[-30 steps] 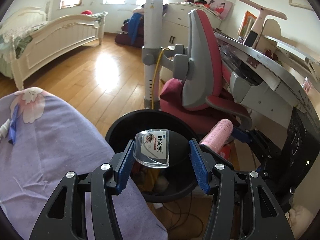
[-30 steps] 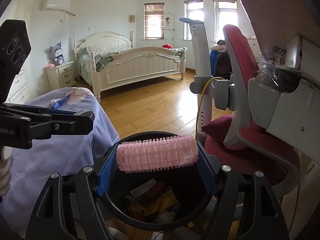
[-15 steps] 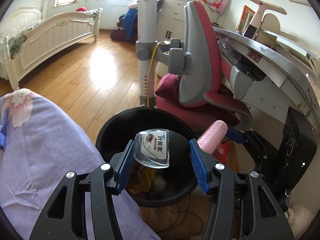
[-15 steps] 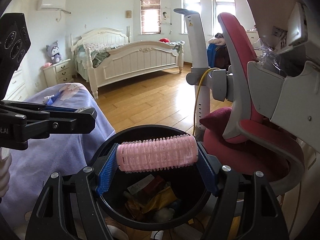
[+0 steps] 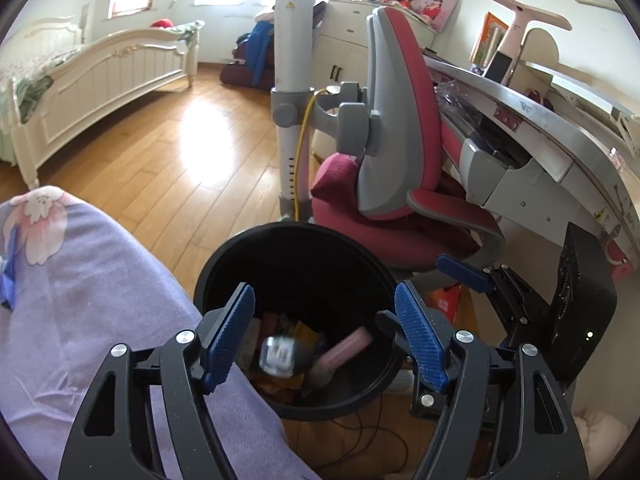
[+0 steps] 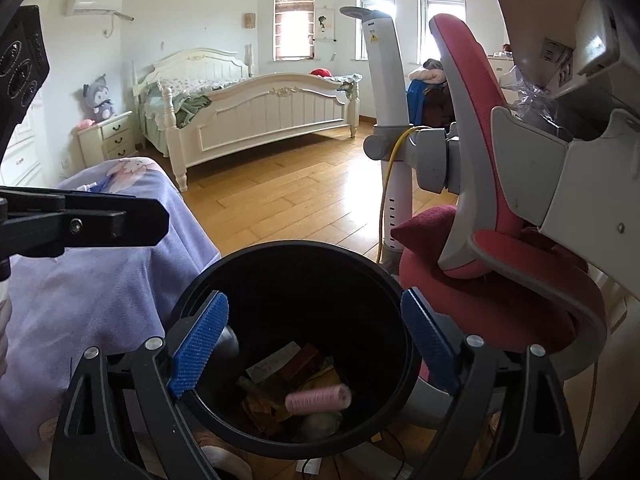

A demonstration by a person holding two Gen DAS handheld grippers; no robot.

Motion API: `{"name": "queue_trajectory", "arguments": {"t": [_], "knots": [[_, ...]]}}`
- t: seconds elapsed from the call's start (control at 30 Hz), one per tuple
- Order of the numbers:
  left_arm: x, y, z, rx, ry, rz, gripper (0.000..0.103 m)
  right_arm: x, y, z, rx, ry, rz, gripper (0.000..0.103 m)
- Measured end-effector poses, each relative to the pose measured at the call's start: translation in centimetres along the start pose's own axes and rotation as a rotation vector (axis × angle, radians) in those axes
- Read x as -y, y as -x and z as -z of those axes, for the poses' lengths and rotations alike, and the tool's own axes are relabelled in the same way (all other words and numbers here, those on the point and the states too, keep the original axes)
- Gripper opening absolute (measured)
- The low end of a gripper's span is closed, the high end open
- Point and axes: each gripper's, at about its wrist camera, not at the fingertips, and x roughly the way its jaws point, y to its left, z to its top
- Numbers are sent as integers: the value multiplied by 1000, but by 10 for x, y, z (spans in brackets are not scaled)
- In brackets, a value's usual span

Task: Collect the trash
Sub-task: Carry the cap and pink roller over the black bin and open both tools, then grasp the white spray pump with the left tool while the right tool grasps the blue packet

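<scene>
A black round bin [image 5: 296, 248] [image 6: 308, 252] stands on the floor between the purple-covered surface and the chair. My left gripper [image 5: 325, 340] hovers over its rim, its jaws opening with nothing between them. A blurred clear plastic package [image 5: 278, 354] and the pink hair roller [image 5: 347, 349] lie down inside the bin among other trash. My right gripper [image 6: 316, 344] is also above the bin, its jaws opening and empty; the pink hair roller [image 6: 318, 399] rests on the trash below it. The right gripper's blue pad [image 5: 460, 272] shows at the right in the left wrist view.
A purple floral cover [image 5: 72, 300] [image 6: 80, 280] lies left of the bin. A pink and grey chair [image 5: 404, 152] [image 6: 492, 240] and a grey desk [image 5: 560, 140] crowd the right. A white pole with a yellow cable [image 5: 294, 92] stands behind the bin. A white bed [image 6: 256, 116] sits across the wooden floor.
Both grippers opened. The clear package dropped from the left gripper and the pink hair roller from the right; both now lie inside the bin.
</scene>
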Motion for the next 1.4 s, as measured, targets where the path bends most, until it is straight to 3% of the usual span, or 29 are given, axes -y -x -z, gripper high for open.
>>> {"name": "queue_trajectory", "arguments": {"t": [0.2,0.43,0.8,0.93,1.1,1.23,1.4], "knots": [[-11,20,5,30,20,-24,73,-9,4,-2,-3,6,-29,88],[-55,57,14,73,105,-88,73,-36,8,-13,9,43,-86,88],[-168,126,36,134,241,-299,73,-110,2,-53,15,151,-272,84],[-212,133,35,100,246,-400,73,-143,-14,-77,-30,170,-376,75],[-258,119,28,27,225,-450,67,-183,-40,-100,-95,194,-464,72],[-277,96,20,-30,193,-446,62,-208,-66,-115,-168,186,-520,70],[-283,65,9,-96,116,-426,57,-233,-97,-129,-228,210,-531,63]]}}
